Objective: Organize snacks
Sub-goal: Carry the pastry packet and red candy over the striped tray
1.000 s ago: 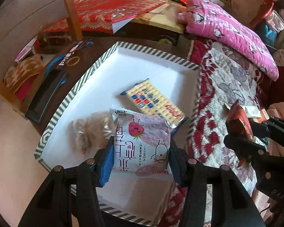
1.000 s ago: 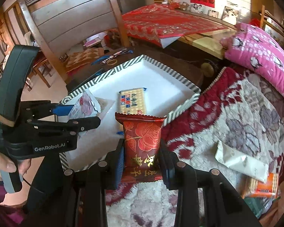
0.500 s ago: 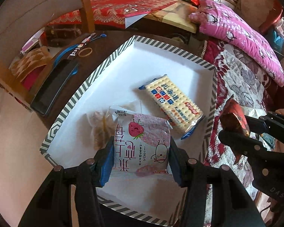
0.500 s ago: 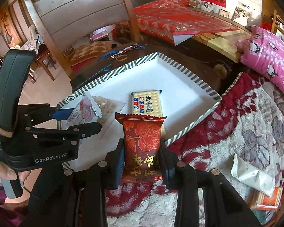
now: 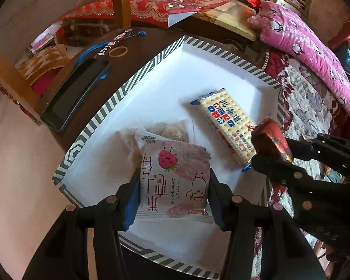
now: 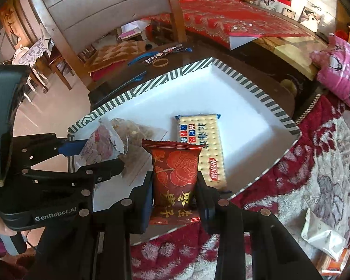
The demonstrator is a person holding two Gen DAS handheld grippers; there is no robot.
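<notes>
Both claws were loaded over the white striped-rim cardboard tray (image 5: 119, 93): the left claw (image 5: 173, 190) clamped on a pink strawberry-print snack packet (image 5: 175, 177), the right claw (image 6: 173, 196) on a dark red rose-print foil packet (image 6: 175, 172). Looked like the drop-off step, so next they'd probably need to lower and let go beside the yellow cracker pack (image 5: 226, 126) lying flat in there.

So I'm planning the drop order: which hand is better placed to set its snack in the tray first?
Left, probably. Its tool holds the pink packet over bare tray floor. The right tool holds the red packet near the tray's edge, partly over the crackers.
</notes>
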